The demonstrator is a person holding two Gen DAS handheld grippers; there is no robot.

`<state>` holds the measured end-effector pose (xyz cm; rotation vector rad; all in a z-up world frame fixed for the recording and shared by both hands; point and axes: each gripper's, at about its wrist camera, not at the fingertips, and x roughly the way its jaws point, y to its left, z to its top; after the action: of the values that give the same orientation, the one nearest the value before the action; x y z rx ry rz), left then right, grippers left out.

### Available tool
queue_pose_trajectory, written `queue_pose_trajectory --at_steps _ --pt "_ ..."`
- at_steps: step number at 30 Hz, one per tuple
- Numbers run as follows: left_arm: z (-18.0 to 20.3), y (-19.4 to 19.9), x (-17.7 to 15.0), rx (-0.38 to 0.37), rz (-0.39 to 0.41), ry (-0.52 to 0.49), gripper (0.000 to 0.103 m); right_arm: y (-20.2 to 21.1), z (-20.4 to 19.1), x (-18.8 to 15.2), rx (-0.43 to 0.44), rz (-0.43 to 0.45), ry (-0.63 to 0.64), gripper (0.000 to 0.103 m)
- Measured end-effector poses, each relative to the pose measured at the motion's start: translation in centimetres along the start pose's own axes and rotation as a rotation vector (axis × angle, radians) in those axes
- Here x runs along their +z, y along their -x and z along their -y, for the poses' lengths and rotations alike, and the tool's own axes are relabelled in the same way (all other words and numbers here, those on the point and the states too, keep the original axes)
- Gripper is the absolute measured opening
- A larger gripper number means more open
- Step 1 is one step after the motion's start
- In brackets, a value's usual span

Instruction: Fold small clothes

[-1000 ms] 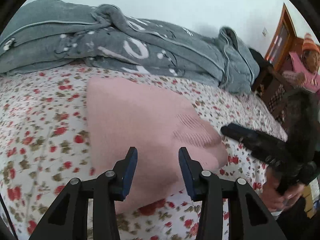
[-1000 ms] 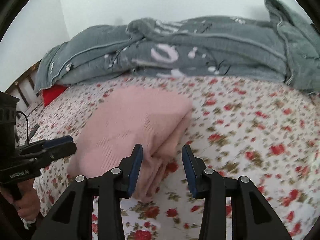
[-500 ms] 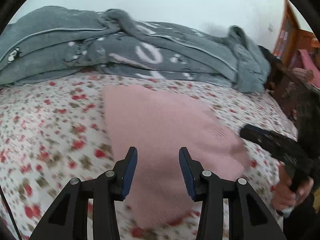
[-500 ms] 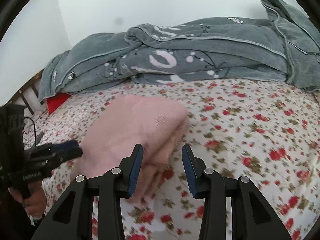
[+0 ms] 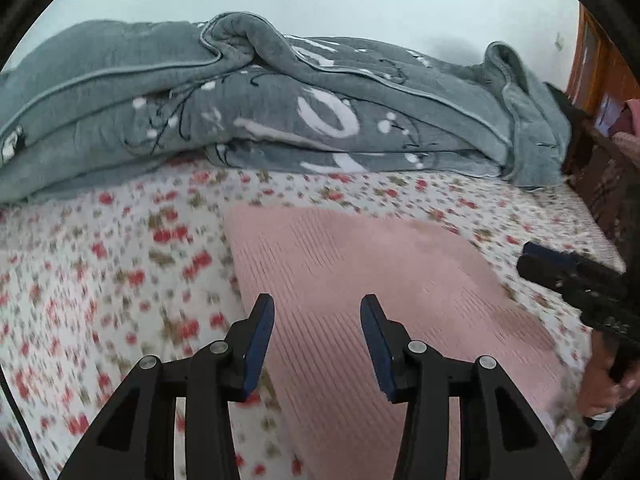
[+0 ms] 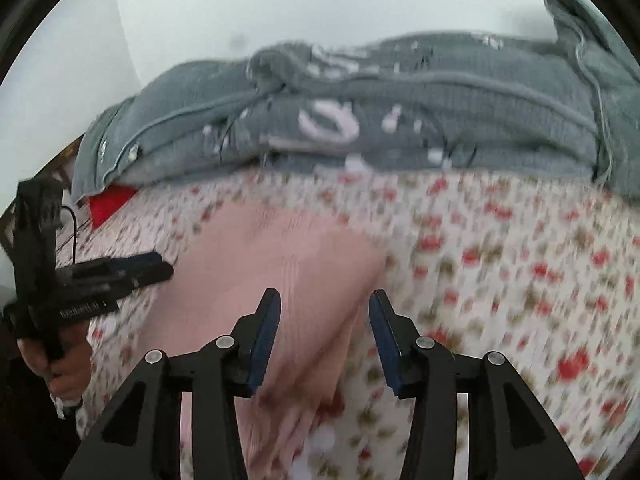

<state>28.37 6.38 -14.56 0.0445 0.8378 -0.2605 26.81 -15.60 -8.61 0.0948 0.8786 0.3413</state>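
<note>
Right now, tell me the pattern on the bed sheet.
The bed sheet is white with small red flowers, clearest in the left wrist view.

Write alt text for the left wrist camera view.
The open left gripper hovers over a folded pink knit garment lying on a floral bedsheet. A rumpled grey blanket lies behind it, and the right gripper shows at the right edge.

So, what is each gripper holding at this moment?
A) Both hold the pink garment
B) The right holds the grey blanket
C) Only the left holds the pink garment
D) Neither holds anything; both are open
D: the left gripper and the right gripper both show a wide gap between their blue pads, and the folded pink garment lies flat on the floral bedsheet, not pinched by either.
</note>
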Motion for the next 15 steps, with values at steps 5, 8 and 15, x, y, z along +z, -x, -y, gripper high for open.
queue_pose_trajectory --at_steps 5,8,15 --pt "-0.3 -3.2 1.8 0.022 -0.024 0.005 0.044 -3.5 -0.4 1.4 -0.009 -0.038 0.0 0.045" --pt "-0.4 -5.4 1.4 0.061 -0.075 0.0 0.044 -7.1 -0.3 0.4 -0.032 -0.117 0.01 0.04" --pt "-1.0 -6.7 0.0 0.045 -0.072 0.03 0.044 -8.2 0.5 -1.2 -0.019 -0.09 -0.015 0.039"
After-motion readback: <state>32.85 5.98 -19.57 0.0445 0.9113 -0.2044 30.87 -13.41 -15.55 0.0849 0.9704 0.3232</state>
